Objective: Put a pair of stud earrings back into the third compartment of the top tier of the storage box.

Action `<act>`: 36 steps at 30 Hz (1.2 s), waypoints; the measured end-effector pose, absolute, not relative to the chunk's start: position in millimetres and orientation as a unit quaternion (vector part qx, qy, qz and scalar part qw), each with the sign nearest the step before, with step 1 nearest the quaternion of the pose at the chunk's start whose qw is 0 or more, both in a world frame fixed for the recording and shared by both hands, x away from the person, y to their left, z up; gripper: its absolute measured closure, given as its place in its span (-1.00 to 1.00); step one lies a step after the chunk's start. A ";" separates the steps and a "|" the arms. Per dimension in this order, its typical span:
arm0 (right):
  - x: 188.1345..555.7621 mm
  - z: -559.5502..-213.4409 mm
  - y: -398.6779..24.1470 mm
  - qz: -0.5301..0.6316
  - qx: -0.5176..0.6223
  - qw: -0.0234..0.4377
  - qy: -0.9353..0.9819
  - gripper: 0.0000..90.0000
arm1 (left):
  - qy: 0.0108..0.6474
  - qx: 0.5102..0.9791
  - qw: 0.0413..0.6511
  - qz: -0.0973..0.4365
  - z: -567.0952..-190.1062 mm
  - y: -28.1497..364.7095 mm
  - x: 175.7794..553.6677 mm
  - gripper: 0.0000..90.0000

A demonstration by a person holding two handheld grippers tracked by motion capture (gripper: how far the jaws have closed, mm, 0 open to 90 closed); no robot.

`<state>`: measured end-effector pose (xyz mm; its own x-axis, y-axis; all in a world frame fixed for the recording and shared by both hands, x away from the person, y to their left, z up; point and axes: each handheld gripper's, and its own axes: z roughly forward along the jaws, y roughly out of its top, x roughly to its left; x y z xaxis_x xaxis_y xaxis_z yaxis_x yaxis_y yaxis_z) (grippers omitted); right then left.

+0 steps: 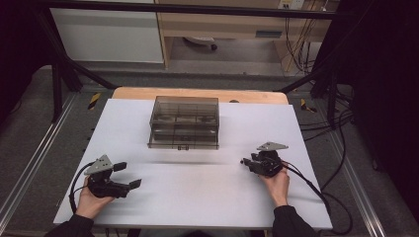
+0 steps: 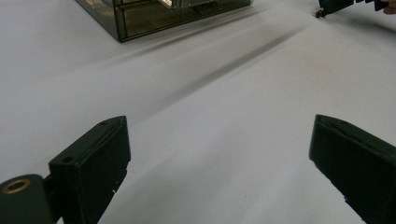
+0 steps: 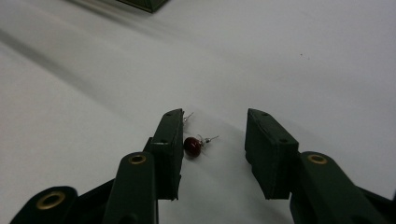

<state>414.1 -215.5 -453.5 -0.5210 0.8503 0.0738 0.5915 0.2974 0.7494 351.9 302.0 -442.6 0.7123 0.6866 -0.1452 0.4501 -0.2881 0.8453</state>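
While the right tool [image 3: 212, 140] stood spread around the red earring [image 3: 192, 146], not yet pinching it, near the smoky drawer box [image 1: 184, 122], the left tool [image 1: 127, 175] waited gaping, pickup and stowing undone.

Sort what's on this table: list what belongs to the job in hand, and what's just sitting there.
In the job:
- right gripper, jaws part open around the earring
- small red bead earring on the white table, next to one jaw

Sitting by:
- smoky clear drawer box, at the far side
- left gripper, jaws open, nothing between them
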 end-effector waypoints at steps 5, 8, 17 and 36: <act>414.4 -454.4 -215.8 0.369 0.458 0.173 0.790 0.37 | 0.358 0.793 0.477 0.124 -442.3 302.1 351.8 -0.88; 413.9 -453.5 -216.0 0.369 0.461 0.170 0.789 0.41 | 0.359 0.793 0.477 0.124 -442.3 302.1 351.7 -0.88; 411.9 -451.3 -217.1 0.369 0.471 0.156 0.786 0.57 | 0.359 0.793 0.477 0.124 -442.2 302.1 351.5 -0.88; 411.6 -451.1 -217.4 0.360 0.471 0.152 0.791 0.78 | 0.358 0.793 0.477 0.125 -442.0 302.0 351.3 -0.88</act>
<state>411.6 -217.4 -451.1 -0.5096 0.8546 0.0999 0.6362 0.2961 0.7125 351.3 302.0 -442.0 0.7126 0.6868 -0.1431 0.4485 -0.2891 0.8457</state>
